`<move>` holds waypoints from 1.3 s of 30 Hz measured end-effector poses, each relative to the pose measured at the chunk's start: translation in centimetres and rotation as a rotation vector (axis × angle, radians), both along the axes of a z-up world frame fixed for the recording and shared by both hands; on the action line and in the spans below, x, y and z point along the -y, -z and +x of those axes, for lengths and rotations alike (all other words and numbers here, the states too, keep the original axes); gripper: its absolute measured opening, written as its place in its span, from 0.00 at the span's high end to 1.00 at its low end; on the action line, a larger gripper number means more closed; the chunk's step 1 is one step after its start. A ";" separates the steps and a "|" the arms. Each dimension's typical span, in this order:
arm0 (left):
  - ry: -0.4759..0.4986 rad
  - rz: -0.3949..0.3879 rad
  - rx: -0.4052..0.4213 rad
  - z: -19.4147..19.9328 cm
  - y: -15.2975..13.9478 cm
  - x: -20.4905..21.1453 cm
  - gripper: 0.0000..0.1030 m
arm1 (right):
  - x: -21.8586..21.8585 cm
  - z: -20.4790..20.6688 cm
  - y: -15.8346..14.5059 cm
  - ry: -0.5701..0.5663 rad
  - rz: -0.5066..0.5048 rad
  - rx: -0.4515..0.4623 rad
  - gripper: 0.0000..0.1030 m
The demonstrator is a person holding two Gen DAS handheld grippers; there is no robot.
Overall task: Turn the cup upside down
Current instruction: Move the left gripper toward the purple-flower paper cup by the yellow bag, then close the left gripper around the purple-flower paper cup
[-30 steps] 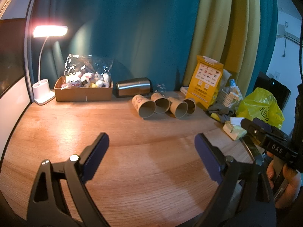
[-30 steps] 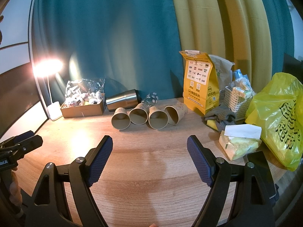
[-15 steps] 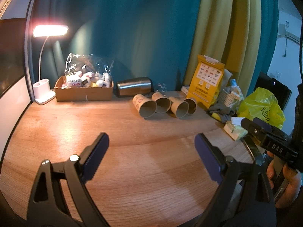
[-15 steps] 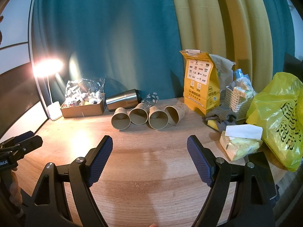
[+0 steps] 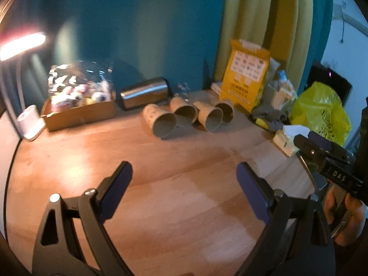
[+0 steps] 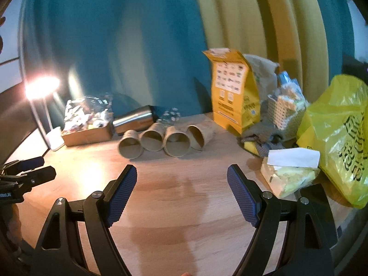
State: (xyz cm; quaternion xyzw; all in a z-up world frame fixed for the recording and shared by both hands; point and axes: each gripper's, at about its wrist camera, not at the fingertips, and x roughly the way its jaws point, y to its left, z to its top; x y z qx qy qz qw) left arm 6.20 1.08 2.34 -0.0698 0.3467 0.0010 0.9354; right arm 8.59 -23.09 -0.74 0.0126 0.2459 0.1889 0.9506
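Several brown paper cups lie on their sides in a row at the back of the wooden table, mouths toward me: the leftmost cup (image 5: 161, 122) (image 6: 130, 146) and the rightmost cup (image 5: 225, 111) (image 6: 197, 135) bound the row. My left gripper (image 5: 184, 177) is open and empty, well short of the cups. My right gripper (image 6: 181, 179) is open and empty, also short of the row. The right gripper shows at the right edge of the left wrist view (image 5: 322, 147); the left gripper shows at the left edge of the right wrist view (image 6: 25, 172).
A steel tumbler (image 5: 145, 93) lies behind the cups. A cardboard box of snacks (image 5: 78, 108) and a lit desk lamp (image 5: 27, 124) stand at the back left. A yellow carton (image 6: 232, 92), a white basket (image 6: 285, 112), a tissue pack (image 6: 289, 170) and a yellow bag (image 6: 338, 138) crowd the right.
Both views have shifted and blurred: both grippers have moved slightly forward toward the cups and tilted. Both jaws stay open. The cups have not moved.
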 end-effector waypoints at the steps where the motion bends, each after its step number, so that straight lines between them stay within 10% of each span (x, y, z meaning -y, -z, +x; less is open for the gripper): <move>1: 0.016 -0.001 -0.018 1.2 0.1 0.3 0.10 | 0.5 0.9 0.3 0.011 0.005 -0.011 0.19; 21: 0.294 0.167 -0.236 30.3 3.5 11.5 0.10 | 7.1 13.0 3.4 0.154 0.085 -0.141 0.19; 39: 0.328 0.258 -0.375 37.0 9.6 14.4 0.27 | 8.8 17.5 2.5 0.230 0.143 -0.134 0.19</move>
